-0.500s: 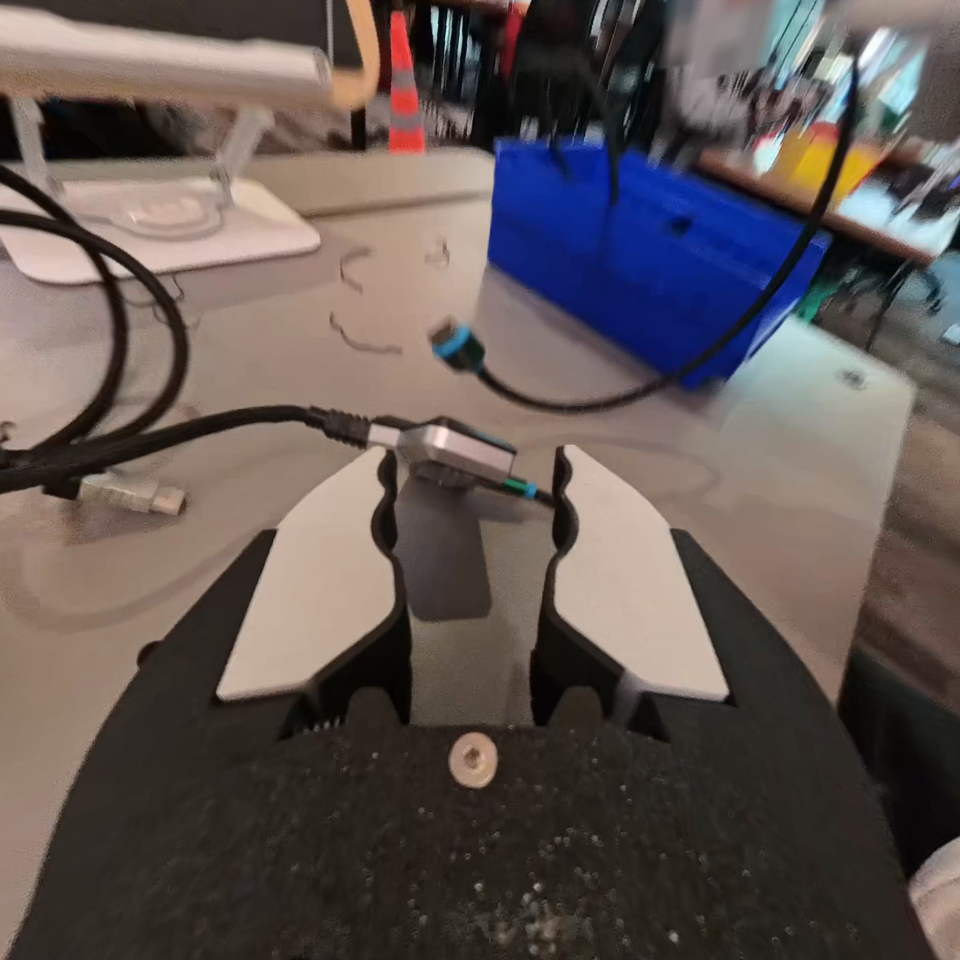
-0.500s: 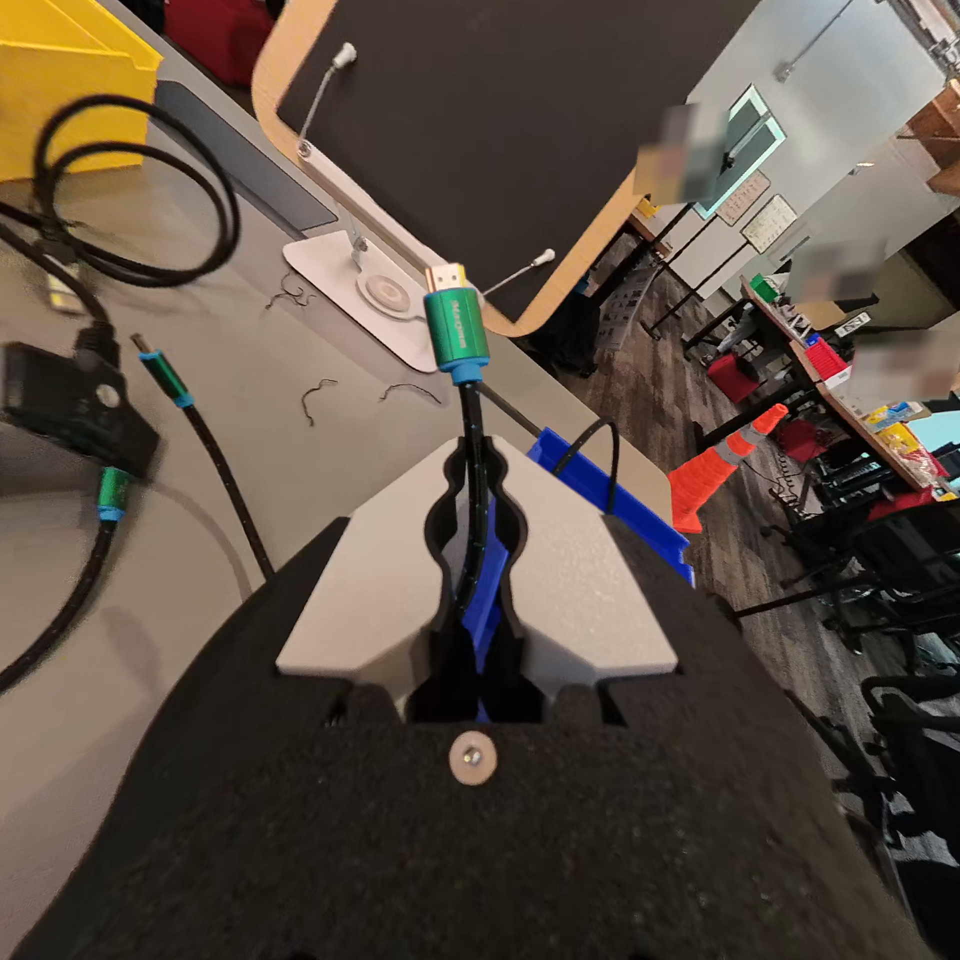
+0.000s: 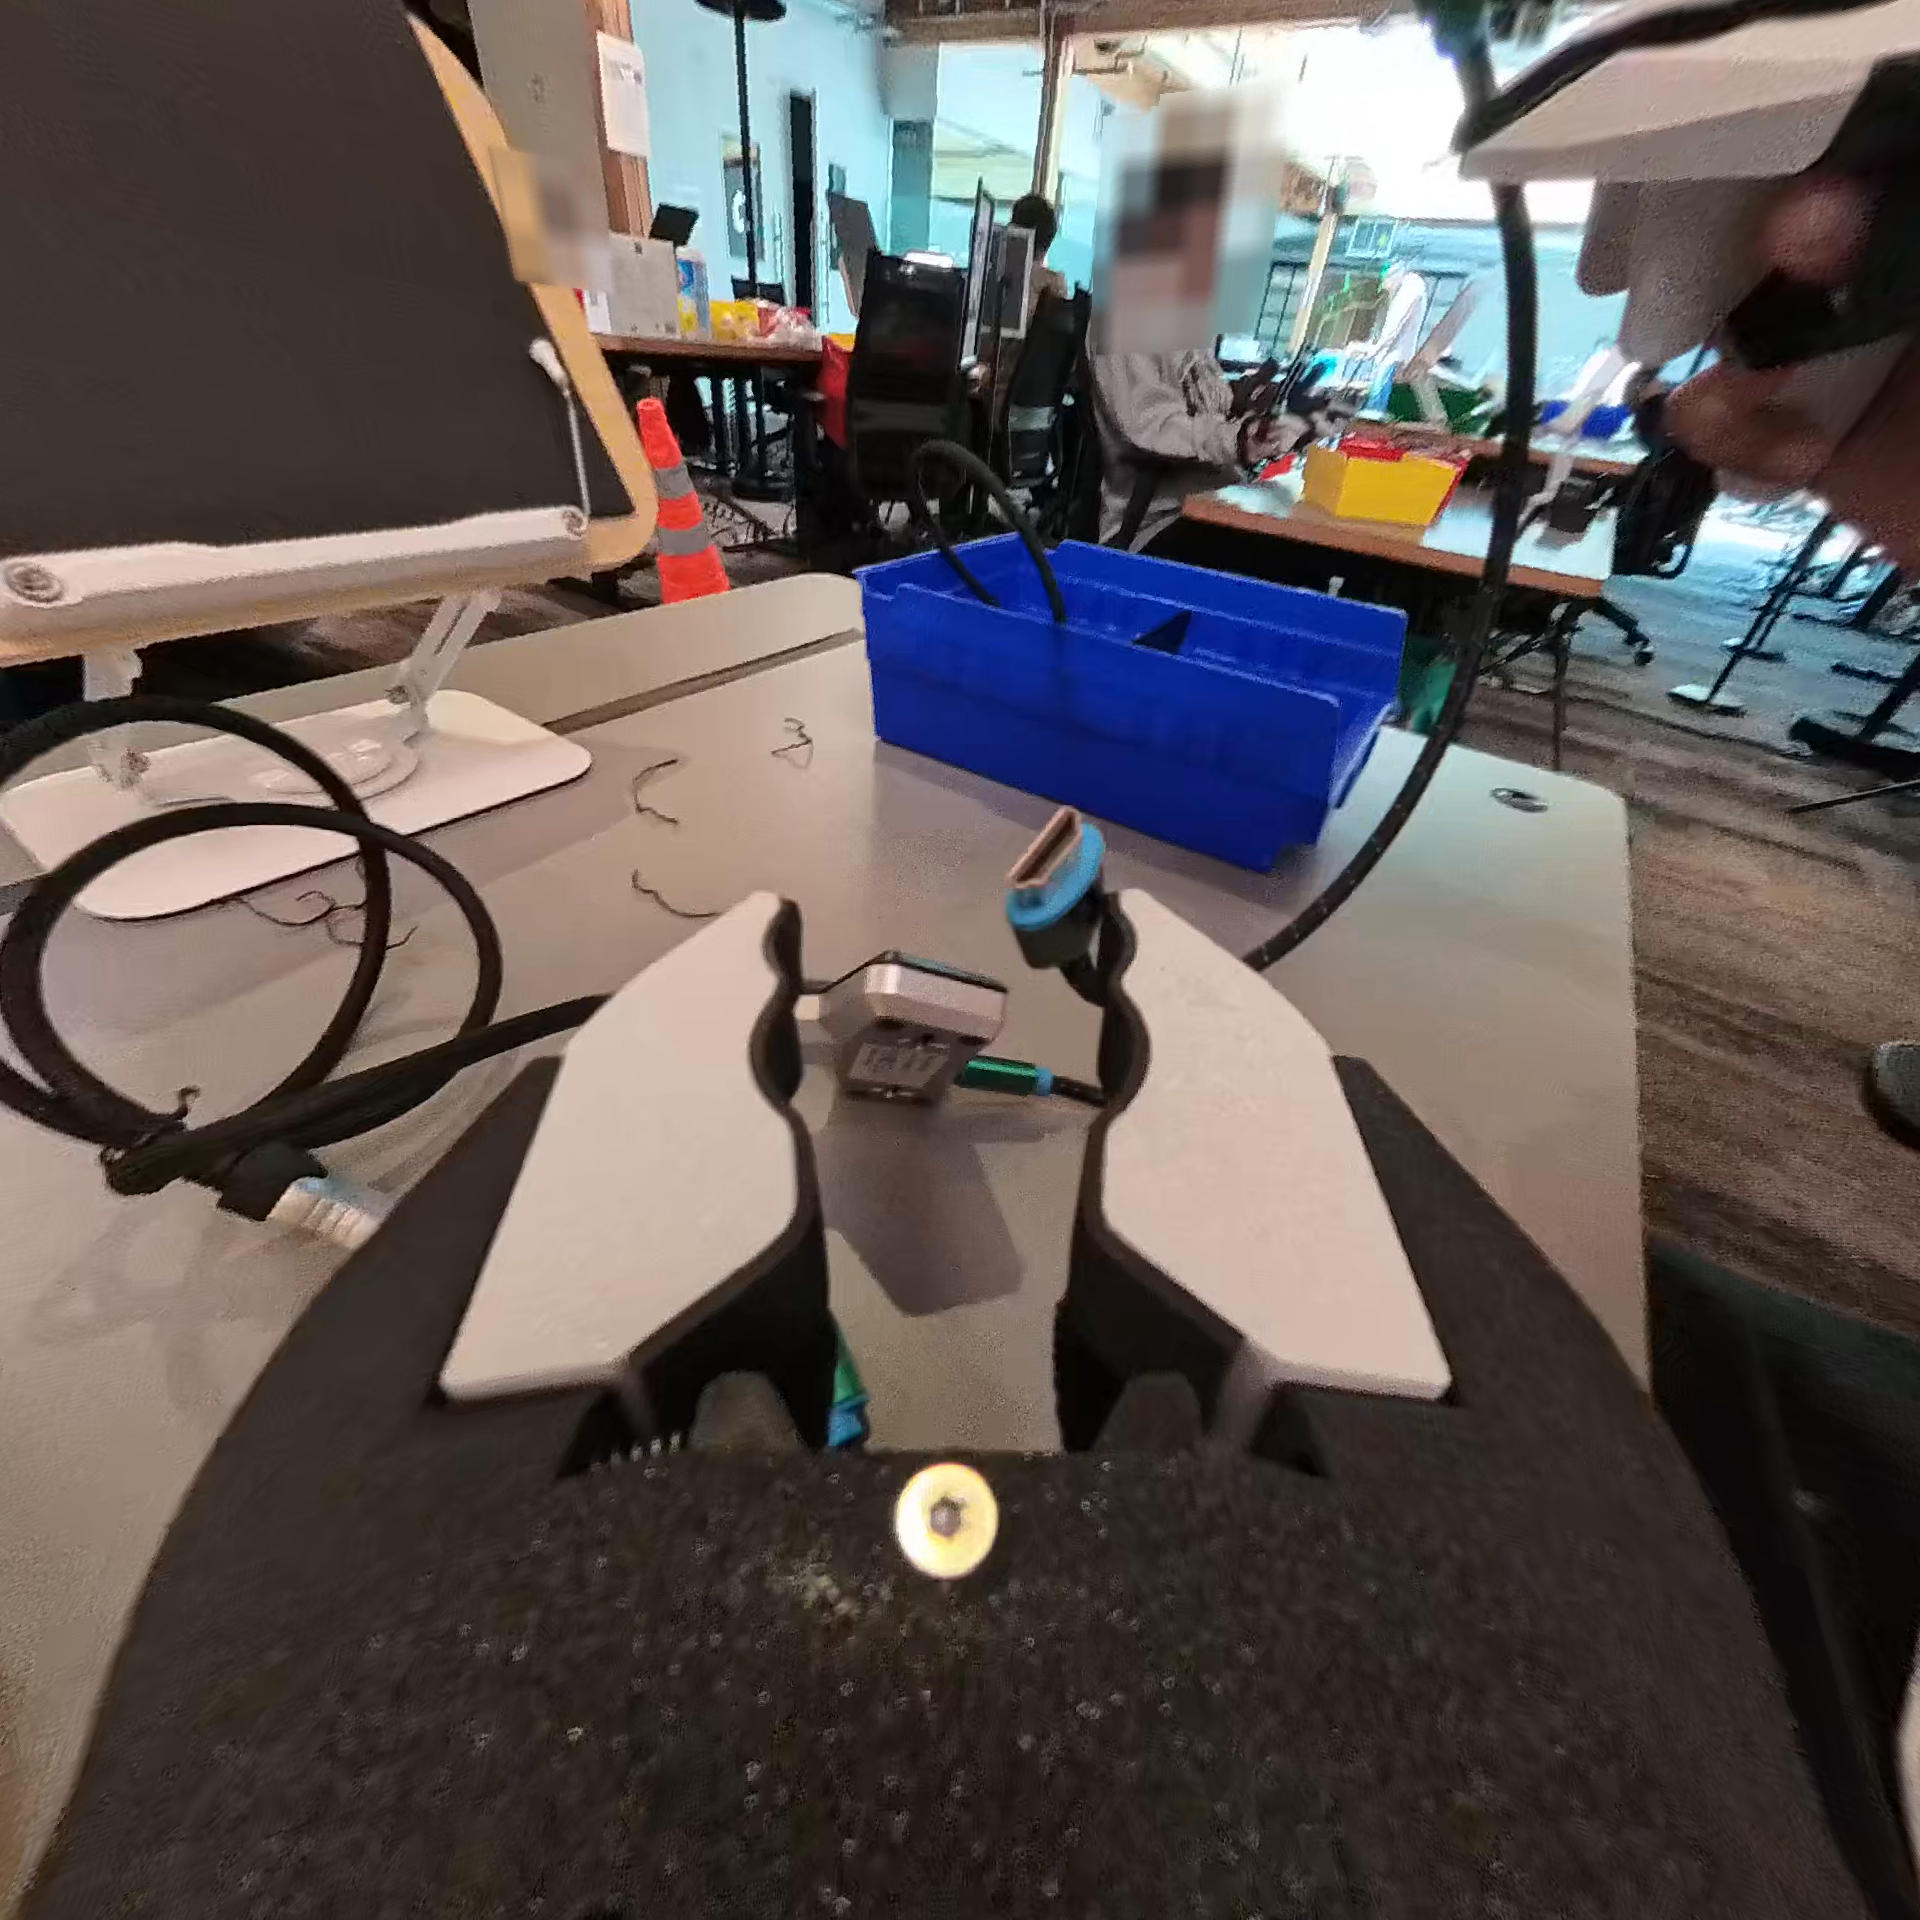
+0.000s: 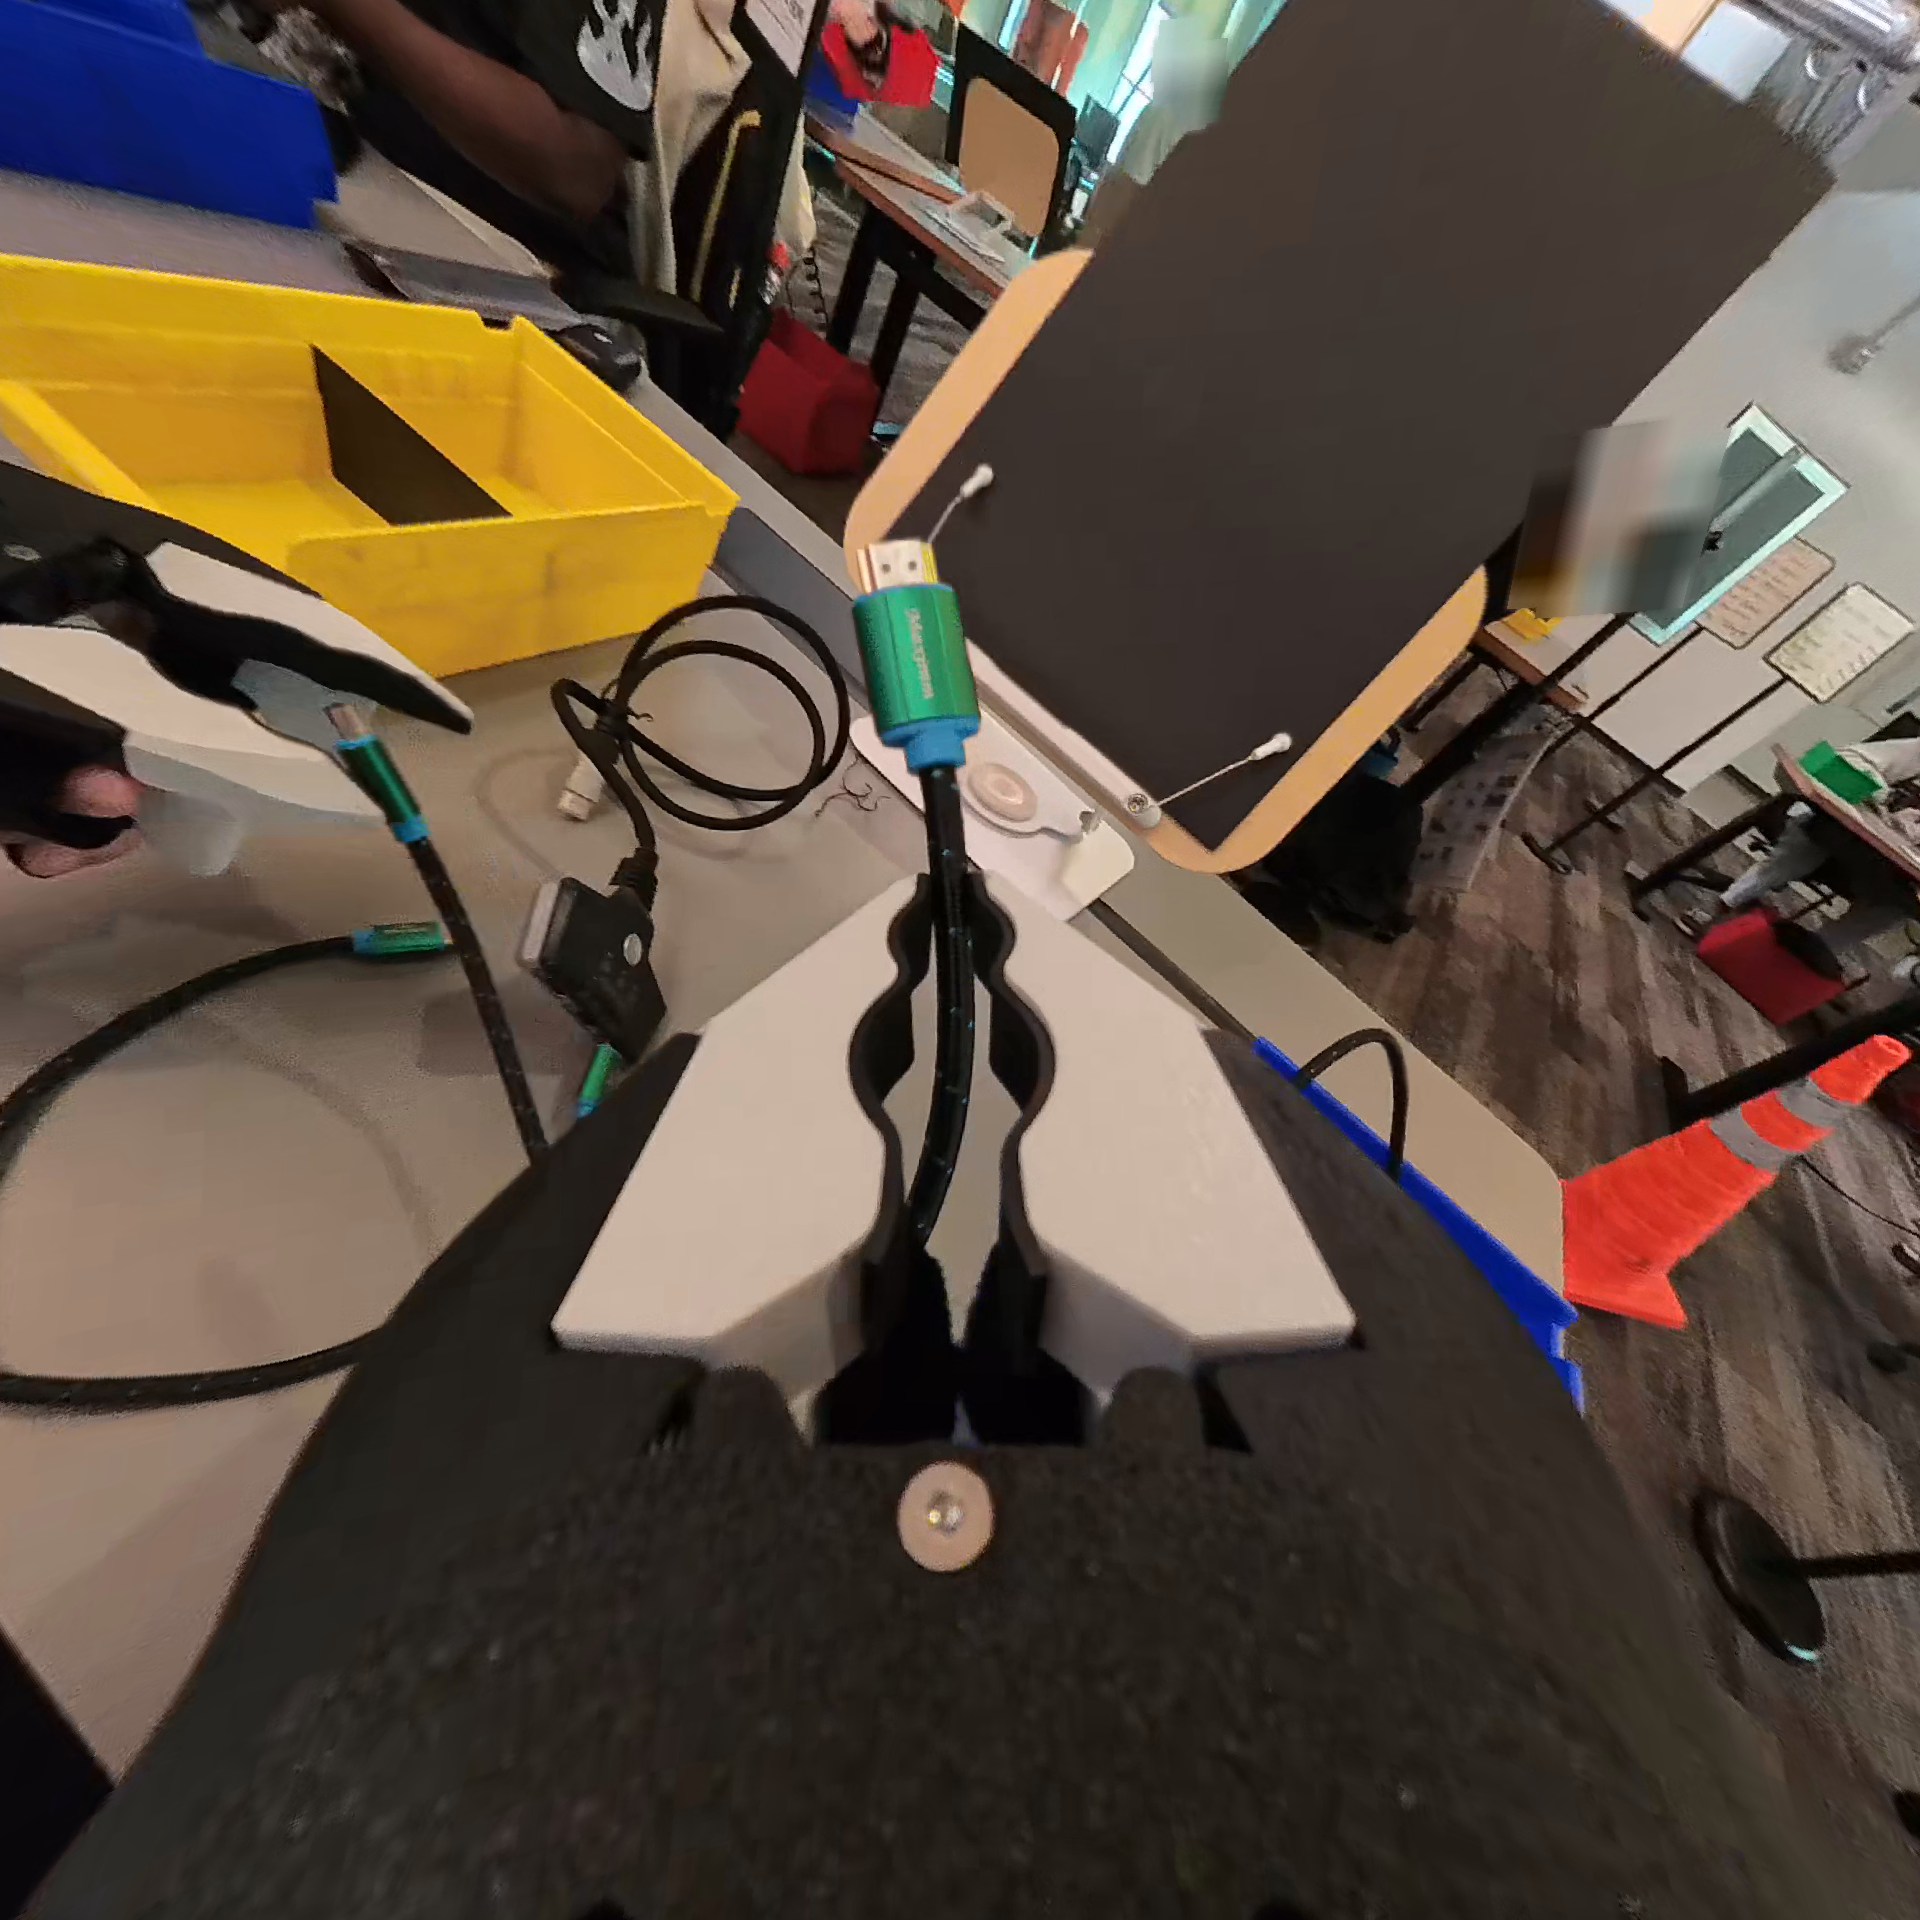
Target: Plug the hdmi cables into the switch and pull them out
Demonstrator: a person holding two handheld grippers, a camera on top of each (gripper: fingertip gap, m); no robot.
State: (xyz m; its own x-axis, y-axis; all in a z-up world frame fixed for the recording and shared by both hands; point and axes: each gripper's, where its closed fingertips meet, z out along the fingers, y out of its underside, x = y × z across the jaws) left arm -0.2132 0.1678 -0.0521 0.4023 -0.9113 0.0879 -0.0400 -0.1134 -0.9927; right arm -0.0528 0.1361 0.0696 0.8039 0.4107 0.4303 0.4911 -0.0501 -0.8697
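The small grey HDMI switch (image 3: 914, 1023) lies on the grey table between my left gripper's fingertips, with a green plug (image 3: 1003, 1075) in its near side. My left gripper (image 3: 945, 914) is open and empty. A loose green-and-blue HDMI plug (image 3: 1055, 883) sticks up beside its right fingertip; its cable arcs up to my right gripper (image 3: 1662, 94). My right gripper (image 4: 951, 894) is shut on a black braided HDMI cable (image 4: 951, 1039), and its green plug (image 4: 914, 665) points up in the air. From here the switch (image 4: 597, 966) and the left gripper (image 4: 260, 675) are at the left.
A blue bin (image 3: 1122, 686) stands behind the switch and a yellow bin (image 4: 416, 457) at the far left. A coiled black cable (image 3: 260, 935) lies left of the switch. A black board on a white stand (image 3: 312, 758) is at the back. A person's hand (image 3: 1787, 416) holds the right gripper. There is about 20 cm between the tips of the two grippers.
My left gripper has closed in on the switch, which now lies between its fingertips, with the loose plug at its right tip. My right gripper has turned, still holding its cable.
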